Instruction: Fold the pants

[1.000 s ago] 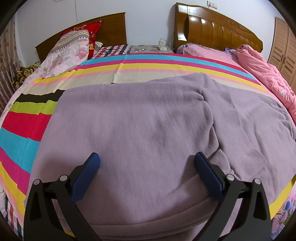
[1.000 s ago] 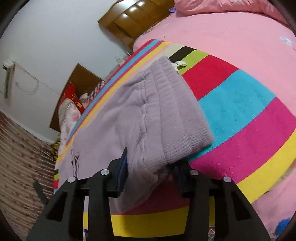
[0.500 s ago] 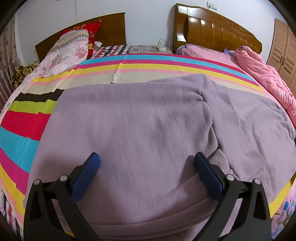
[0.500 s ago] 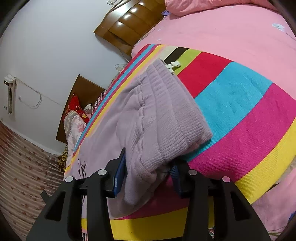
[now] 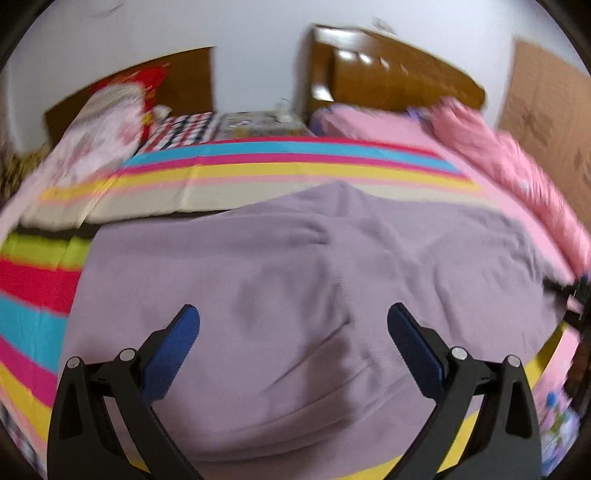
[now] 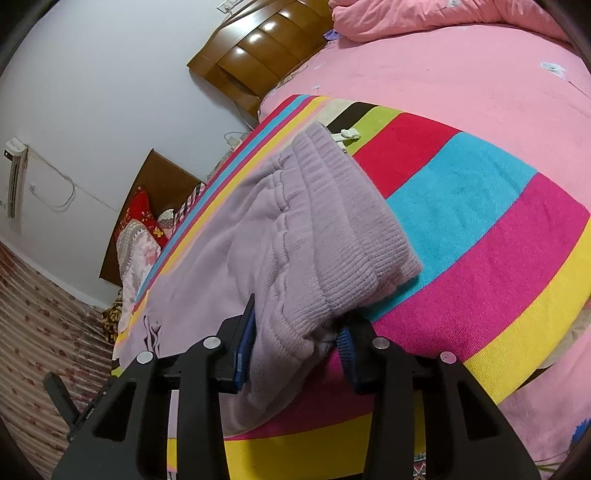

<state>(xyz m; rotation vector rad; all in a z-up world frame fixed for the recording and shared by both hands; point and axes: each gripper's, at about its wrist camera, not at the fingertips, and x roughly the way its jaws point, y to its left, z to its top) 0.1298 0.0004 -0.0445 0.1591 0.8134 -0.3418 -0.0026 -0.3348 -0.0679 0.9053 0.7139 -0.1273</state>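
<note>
Lilac knit pants (image 6: pixel 295 236) lie spread, ribbed waistband bunched.

I am working in a home bedroom. Two wooden headboards (image 5: pixel 399 77) stand against a white wall (image 6: pixel 92 92), with pillows (image 5: pixel 99 136) piled at the far left one. A striped blanket (image 6: pixel 480 206) covers the bed, a pink quilt (image 6: pixel 443 18) lies bunched beyond it, and a wall heater (image 6: pixel 14 177) with its cord hangs nearby.
</note>
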